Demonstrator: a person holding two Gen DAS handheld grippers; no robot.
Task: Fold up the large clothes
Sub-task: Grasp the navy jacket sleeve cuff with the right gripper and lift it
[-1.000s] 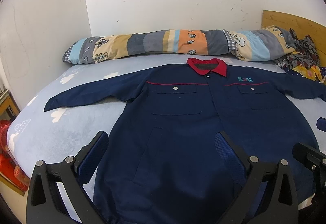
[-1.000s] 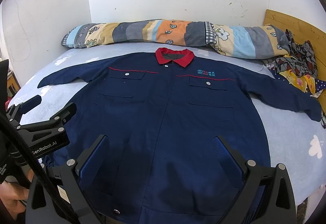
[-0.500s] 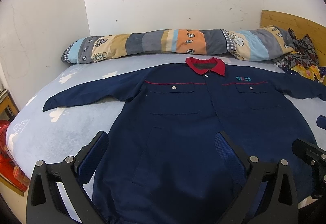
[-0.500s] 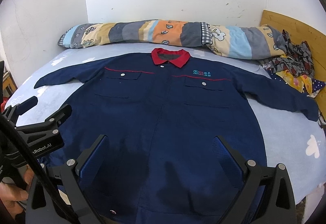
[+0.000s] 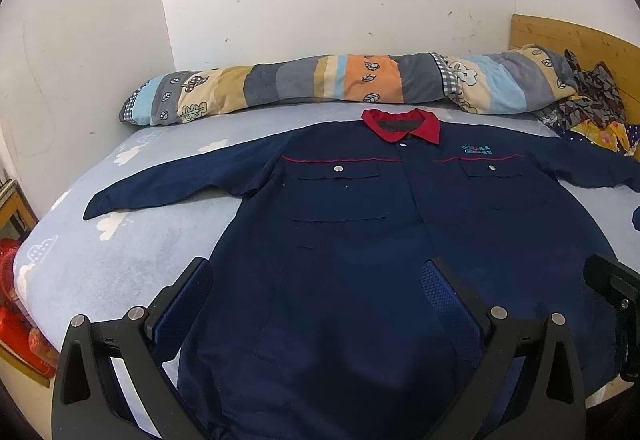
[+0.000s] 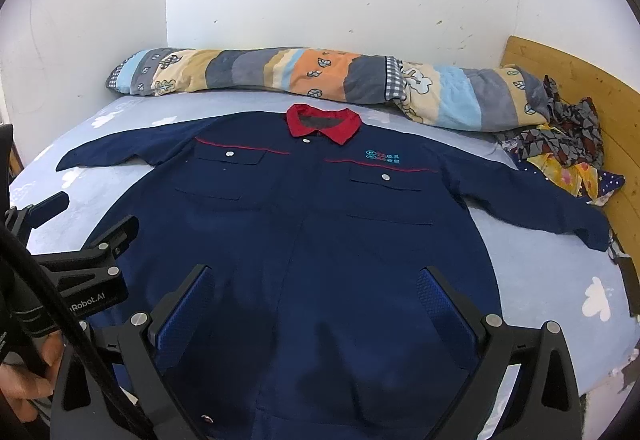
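Navy jacket [image 5: 360, 240] flat on bed [image 5: 120, 252], sleeves spread. Left gripper [image 5: 316, 292] and right gripper [image 6: 316, 292] above jacket hem, fingers wide, holding nothing.

Part of a white brand mark, "Robot.AI", stood on the black body of the left gripper [image 6: 90, 216] at eight o'clock in the right wrist view. A teal and red embroidered logo sat on the jacket [image 6: 320, 240] chest at twelve o'clock, too small to read.

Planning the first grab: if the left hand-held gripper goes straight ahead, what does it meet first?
Probably the navy jacket: the open left hand-held gripper points at its lower front, nothing between. Depth is unclear.
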